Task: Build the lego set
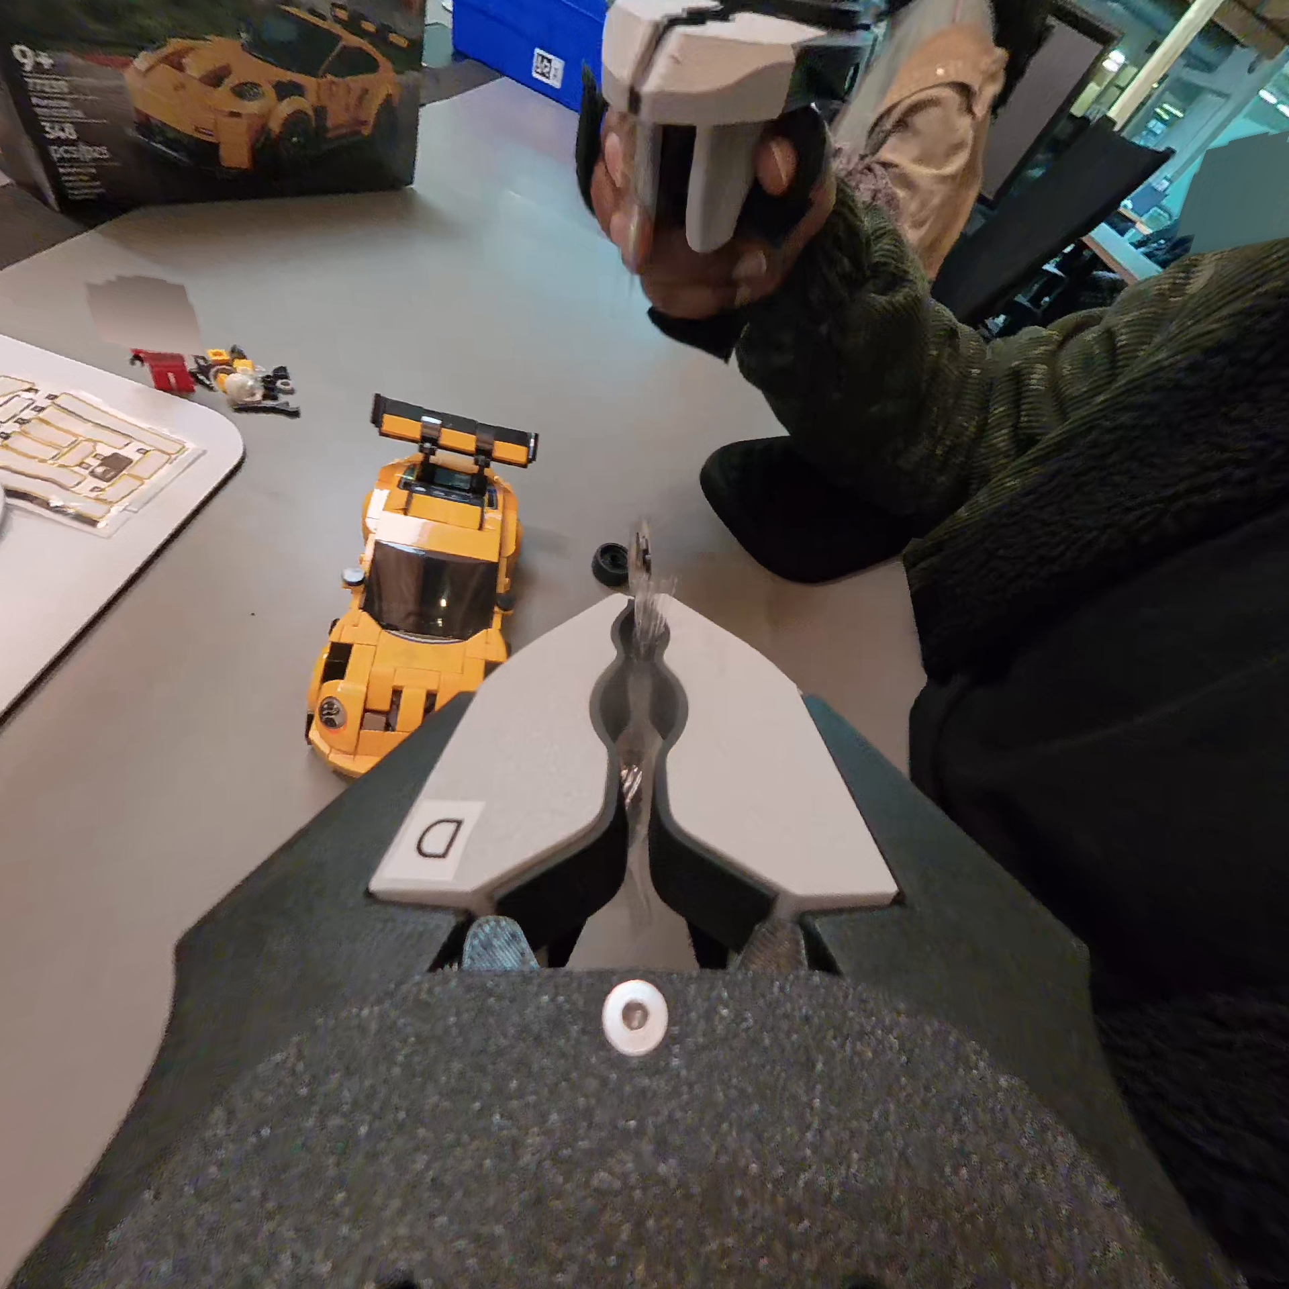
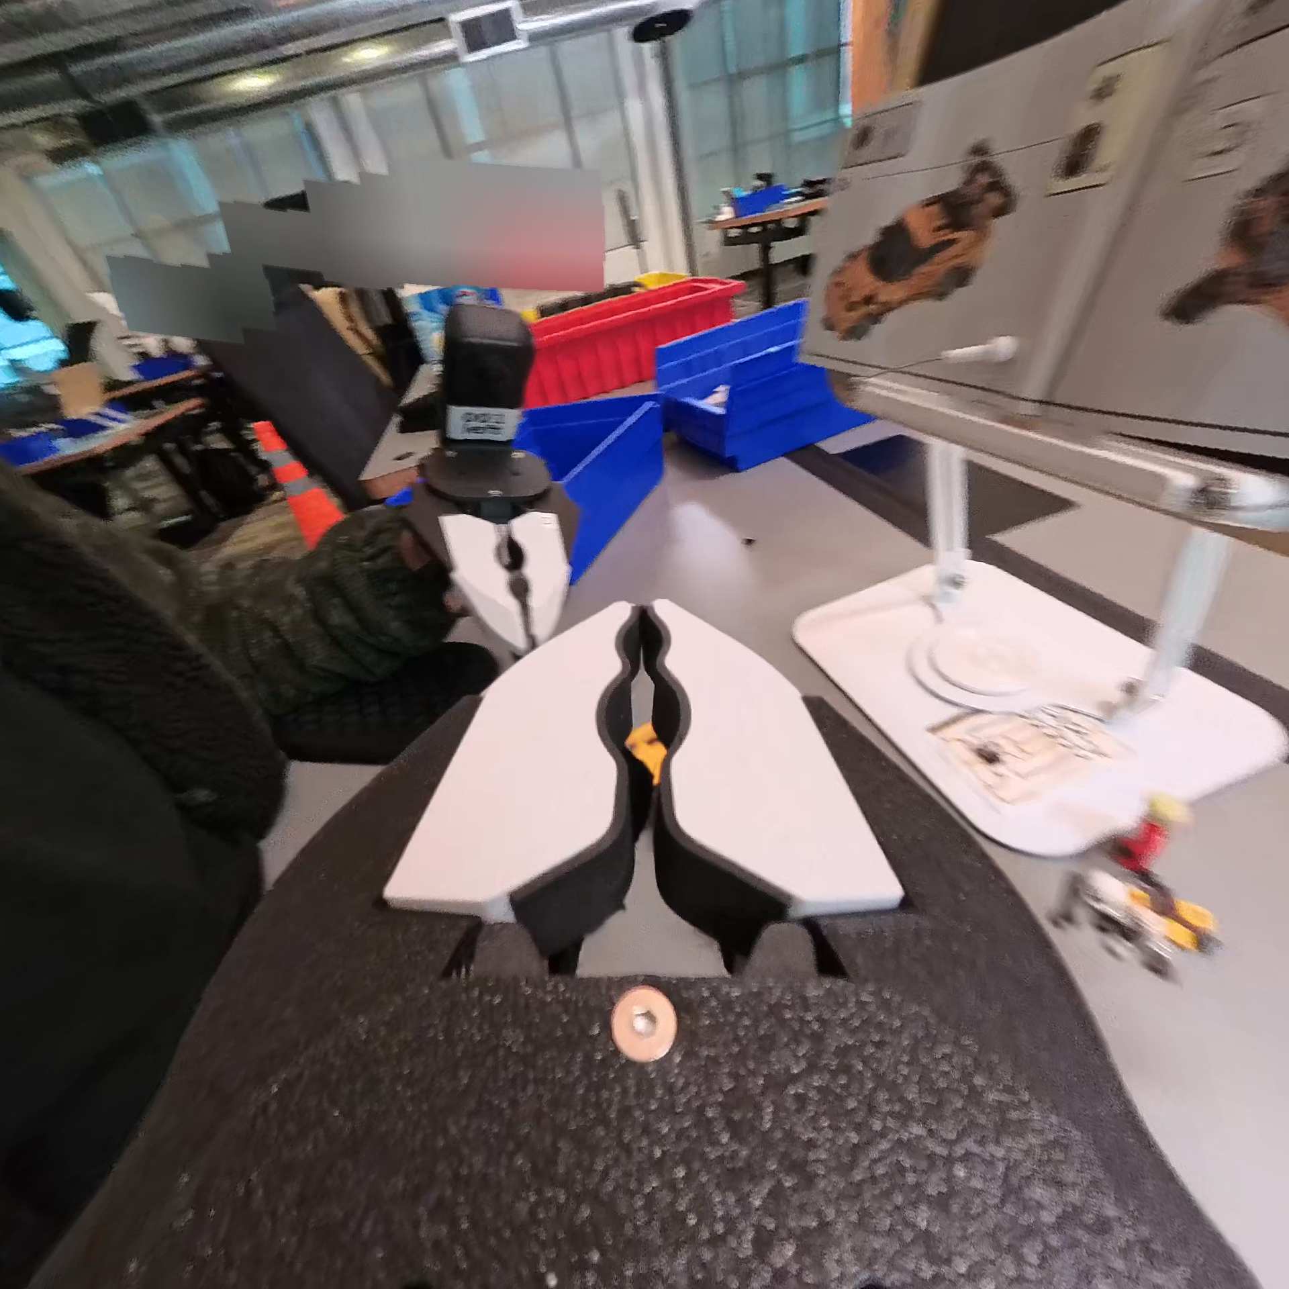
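Patience pays as our left tool (image 1: 645, 614), closed on a thin silvery wheel part, hangs beside the yellow car (image 1: 418, 600) on the worktop (image 1: 209, 802), so we should line up the black tyre (image 1: 612, 560) squarely while our right tool (image 2: 645, 617), nearly closed and apparently empty, steadies things.

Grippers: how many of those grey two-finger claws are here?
2. The left gripper, pinching a silvery piece, is low beside the yellow car; the right gripper is raised above the table.
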Demonstrator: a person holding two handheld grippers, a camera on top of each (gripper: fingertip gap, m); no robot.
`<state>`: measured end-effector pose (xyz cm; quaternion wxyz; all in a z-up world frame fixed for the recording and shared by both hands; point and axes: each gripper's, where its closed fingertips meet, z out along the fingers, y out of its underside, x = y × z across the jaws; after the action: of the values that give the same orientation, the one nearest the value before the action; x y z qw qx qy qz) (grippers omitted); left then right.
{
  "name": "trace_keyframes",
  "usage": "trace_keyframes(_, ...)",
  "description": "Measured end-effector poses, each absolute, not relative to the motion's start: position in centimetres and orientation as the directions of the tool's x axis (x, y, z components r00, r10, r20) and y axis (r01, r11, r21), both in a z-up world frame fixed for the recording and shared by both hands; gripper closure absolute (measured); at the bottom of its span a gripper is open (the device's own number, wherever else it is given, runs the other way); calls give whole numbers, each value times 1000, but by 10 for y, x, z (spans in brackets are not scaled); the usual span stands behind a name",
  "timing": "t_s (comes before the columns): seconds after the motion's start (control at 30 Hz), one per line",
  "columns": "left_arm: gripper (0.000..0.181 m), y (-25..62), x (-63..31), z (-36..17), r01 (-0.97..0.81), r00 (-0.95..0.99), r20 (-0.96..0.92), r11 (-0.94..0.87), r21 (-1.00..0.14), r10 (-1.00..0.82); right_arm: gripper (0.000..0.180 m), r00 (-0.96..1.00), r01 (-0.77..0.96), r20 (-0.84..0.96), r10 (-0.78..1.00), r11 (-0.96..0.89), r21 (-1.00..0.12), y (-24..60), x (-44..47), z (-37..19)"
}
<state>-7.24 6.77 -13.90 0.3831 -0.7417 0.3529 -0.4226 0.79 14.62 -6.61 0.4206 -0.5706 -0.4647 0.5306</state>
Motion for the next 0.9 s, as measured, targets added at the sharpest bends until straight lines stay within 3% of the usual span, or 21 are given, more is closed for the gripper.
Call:
trace_keyframes(0.3,180,75,-78,-139,-173,426,356,-461,-871,-832,180,541,284,81,837,-91,-954,314,101,-126)
trace_keyframes(0.5,180,79,-84,-141,-155,464,346,-460,-874,-815,177,697,338,130,705,-164,-927,401,163,-163)
trace_keyframes(0.67,180,86,-94,-144,-118,491,368,-479,-870,-790,176,743,420,235,627,-164,-893,418,209,-182)
trace_keyframes(0.9,180,90,-95,-151,-113,490,388,-498,-859,-781,133,680,490,127,722,-318,-812,389,233,-217)
